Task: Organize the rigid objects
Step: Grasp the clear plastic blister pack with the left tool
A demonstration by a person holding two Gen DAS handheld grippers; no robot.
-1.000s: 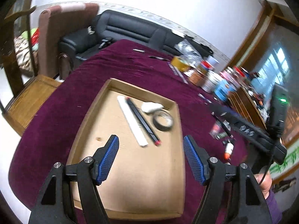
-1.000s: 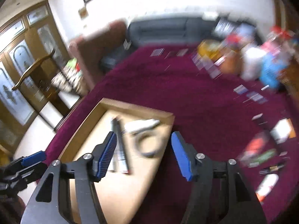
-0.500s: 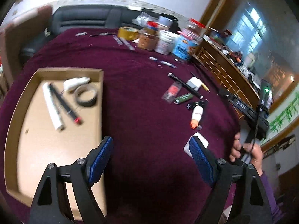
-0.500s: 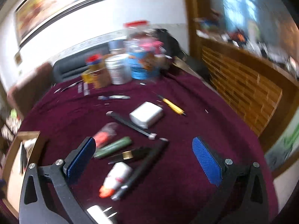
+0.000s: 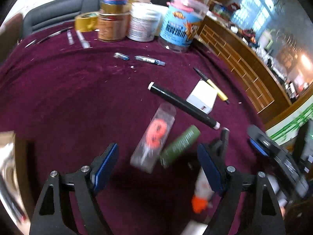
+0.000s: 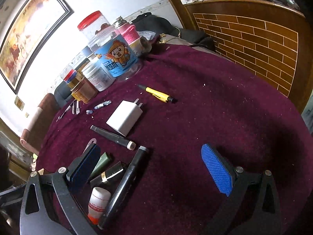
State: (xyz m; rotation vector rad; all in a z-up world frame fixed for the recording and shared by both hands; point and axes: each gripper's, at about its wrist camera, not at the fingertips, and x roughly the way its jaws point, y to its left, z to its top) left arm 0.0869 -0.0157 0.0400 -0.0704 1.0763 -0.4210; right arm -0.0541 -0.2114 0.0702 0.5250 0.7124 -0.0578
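Note:
Loose items lie on the maroon tablecloth [image 5: 68,98]. My left gripper [image 5: 156,166] is open and empty, low over a clear packet with an orange item [image 5: 154,135] and a green tube [image 5: 180,145]. A black marker [image 5: 183,105], a white charger [image 5: 202,97] and a yellow pen [image 5: 216,90] lie beyond. My right gripper [image 6: 154,168] is open and empty above a long black marker [image 6: 125,184], with a white glue bottle [image 6: 98,199], a lipstick [image 6: 109,174], the white charger [image 6: 125,117] and the yellow pen [image 6: 158,95] around it.
Jars, a blue-labelled tub [image 5: 182,27] and a tape roll [image 5: 86,21] stand at the table's far edge. The cardboard tray's corner [image 5: 7,137] shows at the left. A wooden brick-patterned counter [image 6: 254,37] stands beyond the table.
Both grippers have swung right, away from the cardboard tray, and now hang close over the loose items. Both stay open and empty.

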